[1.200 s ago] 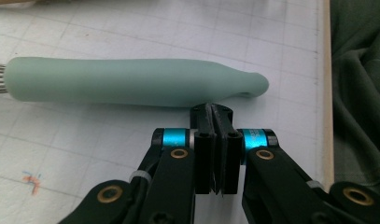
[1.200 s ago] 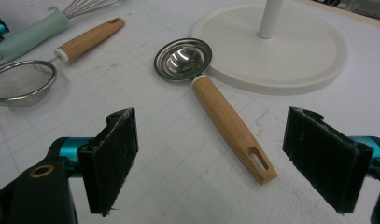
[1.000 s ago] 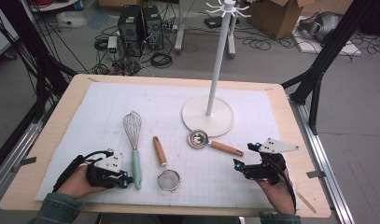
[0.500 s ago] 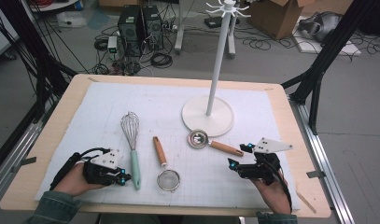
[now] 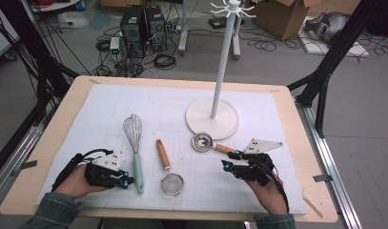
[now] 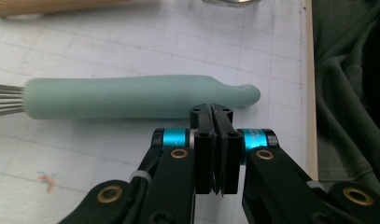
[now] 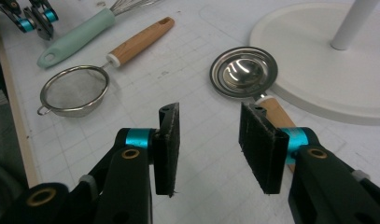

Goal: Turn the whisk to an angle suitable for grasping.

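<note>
Ladle [image 5: 202,141] lay on the white mat [image 5: 172,109] beside the stand's base [image 5: 212,119], wooden handle toward the right gripper [image 5: 231,160]. Its jaws, half apart, had just been closing with nothing between. Left gripper [image 5: 126,180] rested pinched together beside the whisk [image 5: 135,148].

In the right gripper view the ladle's wooden handle [image 7: 276,114] runs behind the right-hand finger [image 7: 264,147], so its far end is hidden. The whisk [image 6: 131,97] in the left gripper view is cut off at the left edge (only wire stubs remain).
</note>
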`<action>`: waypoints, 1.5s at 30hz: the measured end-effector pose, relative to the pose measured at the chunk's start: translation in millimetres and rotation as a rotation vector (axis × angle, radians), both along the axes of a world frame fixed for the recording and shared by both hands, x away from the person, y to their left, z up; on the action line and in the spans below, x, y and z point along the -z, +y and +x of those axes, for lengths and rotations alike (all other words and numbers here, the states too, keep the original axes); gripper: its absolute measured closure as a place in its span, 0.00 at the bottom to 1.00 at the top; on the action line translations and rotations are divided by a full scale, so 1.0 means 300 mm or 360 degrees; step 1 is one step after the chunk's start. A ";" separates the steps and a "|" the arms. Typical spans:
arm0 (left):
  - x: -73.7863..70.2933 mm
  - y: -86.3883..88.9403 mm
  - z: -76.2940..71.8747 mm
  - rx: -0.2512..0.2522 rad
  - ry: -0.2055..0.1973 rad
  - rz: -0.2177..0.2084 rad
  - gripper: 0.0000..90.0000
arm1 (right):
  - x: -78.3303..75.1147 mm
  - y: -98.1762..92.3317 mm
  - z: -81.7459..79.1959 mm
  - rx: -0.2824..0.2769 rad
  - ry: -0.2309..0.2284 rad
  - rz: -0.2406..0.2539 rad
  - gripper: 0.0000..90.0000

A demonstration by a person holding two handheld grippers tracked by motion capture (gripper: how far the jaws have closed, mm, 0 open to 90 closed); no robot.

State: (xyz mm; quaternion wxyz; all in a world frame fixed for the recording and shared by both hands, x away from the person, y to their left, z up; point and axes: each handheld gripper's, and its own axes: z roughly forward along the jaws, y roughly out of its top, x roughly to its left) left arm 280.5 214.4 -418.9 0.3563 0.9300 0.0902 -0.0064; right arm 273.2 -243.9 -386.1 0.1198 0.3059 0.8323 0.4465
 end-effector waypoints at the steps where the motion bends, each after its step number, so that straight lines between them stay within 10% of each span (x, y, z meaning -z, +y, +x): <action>1: 0.006 -0.002 0.000 0.0013 0.0006 0.0006 0.97 | 0.000 0.000 0.000 0.0000 0.0000 0.0000 0.66; 33: 0.035 -0.073 0.047 -0.0016 0.0002 0.0023 0.95 | 0.007 -0.040 -0.006 0.0058 0.0002 0.0014 0.64; 45: -0.036 -0.058 0.101 -0.0097 -0.0070 -0.0019 0.96 | 0.016 -0.017 -0.010 0.0019 0.0011 0.0023 0.69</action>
